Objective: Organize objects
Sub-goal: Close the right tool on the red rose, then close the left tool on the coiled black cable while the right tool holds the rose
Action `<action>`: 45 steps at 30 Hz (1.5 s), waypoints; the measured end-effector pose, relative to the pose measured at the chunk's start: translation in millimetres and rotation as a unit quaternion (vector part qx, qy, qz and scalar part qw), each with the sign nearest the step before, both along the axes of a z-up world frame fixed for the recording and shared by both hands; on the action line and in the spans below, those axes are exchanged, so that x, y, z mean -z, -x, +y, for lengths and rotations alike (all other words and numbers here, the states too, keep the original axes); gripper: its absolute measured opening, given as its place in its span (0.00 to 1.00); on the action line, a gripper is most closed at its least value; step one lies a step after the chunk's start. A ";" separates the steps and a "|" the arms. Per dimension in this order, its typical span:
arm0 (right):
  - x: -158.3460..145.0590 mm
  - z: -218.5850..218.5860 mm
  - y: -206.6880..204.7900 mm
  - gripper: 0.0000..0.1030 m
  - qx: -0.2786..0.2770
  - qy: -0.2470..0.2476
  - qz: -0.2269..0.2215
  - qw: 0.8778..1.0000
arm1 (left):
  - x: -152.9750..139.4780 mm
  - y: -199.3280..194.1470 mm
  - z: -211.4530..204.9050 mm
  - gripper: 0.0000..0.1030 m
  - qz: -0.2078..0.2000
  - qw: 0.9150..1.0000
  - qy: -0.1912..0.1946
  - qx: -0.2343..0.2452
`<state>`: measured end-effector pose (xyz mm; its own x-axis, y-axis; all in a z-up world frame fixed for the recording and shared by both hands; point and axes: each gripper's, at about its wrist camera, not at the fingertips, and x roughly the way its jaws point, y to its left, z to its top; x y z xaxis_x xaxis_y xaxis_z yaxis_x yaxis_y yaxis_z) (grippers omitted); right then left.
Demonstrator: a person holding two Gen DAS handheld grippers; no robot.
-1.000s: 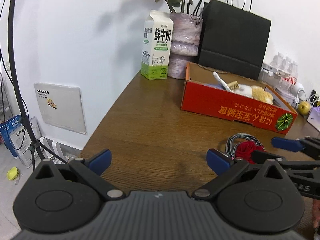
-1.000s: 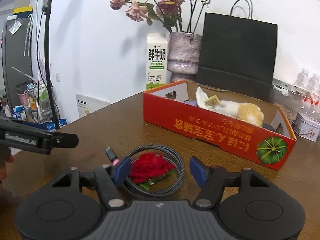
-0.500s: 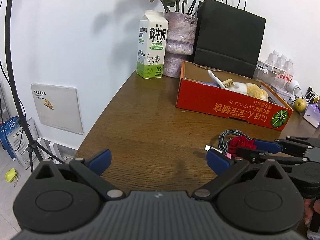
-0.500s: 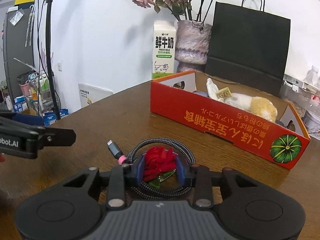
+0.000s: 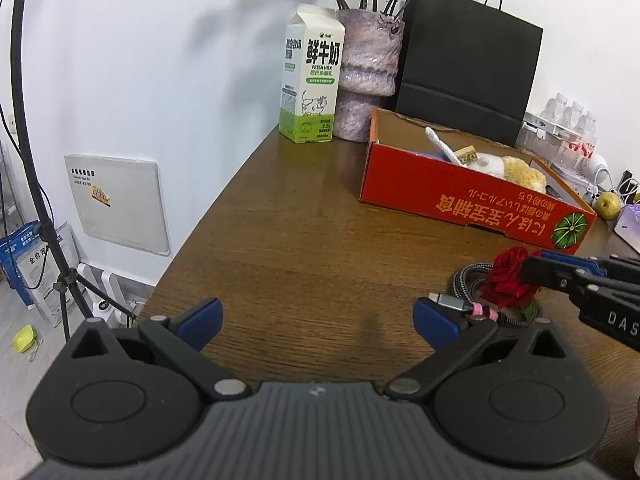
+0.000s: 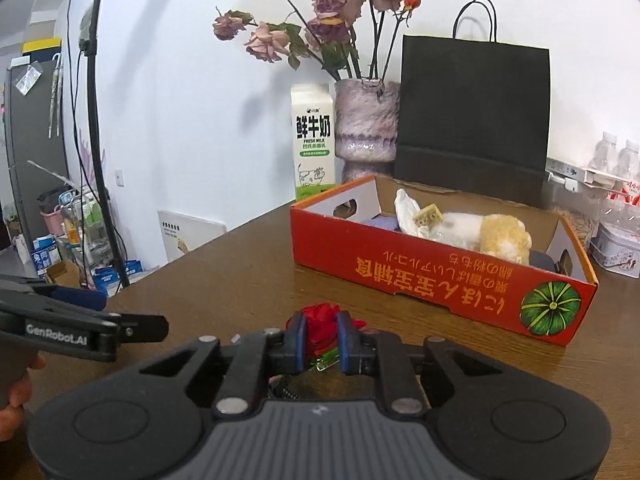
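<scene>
Two grippers share this scene, and only the right gripper point(image 6: 321, 342) is engaged: its blue pads are pressed in on the red rose point(image 6: 323, 326), with a short green stem end showing just below the bloom. The left gripper point(image 5: 318, 322) hangs with its jaws spread wide and nothing between them, over bare wood of the table point(image 5: 304, 248).

All places below are given relative to the red carton point(image 6: 436, 276), the open tray with the pumpkin print that already holds a plush toy point(image 6: 486, 234) and other small items.

- Rose: on the near side of the carton's long printed wall, well short of it, toward the wall's left half as the right wrist view shows it. In the left wrist view the bloom appears raised off the coiled cable point(image 5: 472, 280) beneath it, though whether it is fully clear cannot be told.
- Right gripper: points toward that printed wall, so the carton lies straight ahead and slightly right of the held rose.
- Left gripper: farther from the carton, off to the rose's left.
- Carton's long axis: runs from near right to far left across the right gripper's line of approach.

Judgement: the right hand is the nearer one, and the coming move would be a lift over the near wall, then forward.
</scene>
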<state>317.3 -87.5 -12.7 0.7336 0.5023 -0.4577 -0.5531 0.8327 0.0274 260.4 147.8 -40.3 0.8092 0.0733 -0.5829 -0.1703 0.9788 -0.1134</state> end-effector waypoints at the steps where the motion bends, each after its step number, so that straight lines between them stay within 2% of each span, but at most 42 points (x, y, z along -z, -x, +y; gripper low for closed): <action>1: 2.1 0.1 -0.6 0.15 -0.001 0.002 0.004 1.000 | 0.6 -0.4 -0.1 1.00 0.001 1.000 -0.001 0.000; 5: 8.6 3.7 -3.2 0.24 -0.004 0.012 0.013 1.000 | 1.2 -0.8 0.0 1.00 0.003 1.000 -0.001 -0.001; 7: 10.3 4.7 -5.8 0.34 -0.005 0.013 0.018 1.000 | 1.1 -0.7 0.1 1.00 0.002 1.000 -0.001 0.000; 11: 16.6 9.9 -12.9 0.42 -0.011 0.018 0.037 0.999 | 1.6 0.3 -0.3 1.00 0.001 1.000 -0.001 0.000; 15: 20.6 10.8 -15.7 0.37 -0.015 0.020 0.051 0.998 | 1.3 1.0 -1.0 1.00 0.000 1.000 -0.001 0.001; 29: 1.8 -12.2 -5.8 0.34 -0.002 -0.010 0.019 1.000 | -1.0 -3.0 -12.2 1.00 0.000 1.000 -0.010 0.003; 37: -2.4 -45.5 -9.2 0.34 0.017 -0.024 0.012 1.000 | -12.5 -13.1 -57.1 1.00 -0.010 0.999 -0.031 0.031; 45: -3.6 -89.7 -18.5 0.34 0.042 -0.030 0.006 0.999 | -14.3 -32.7 -101.4 1.00 0.003 0.997 -0.050 0.060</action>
<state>335.8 -177.2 -9.1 0.7686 0.4664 -0.4380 -0.4812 0.8725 0.0846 293.1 46.4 -26.0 0.8127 0.0337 -0.5818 -0.0515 0.9986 -0.0141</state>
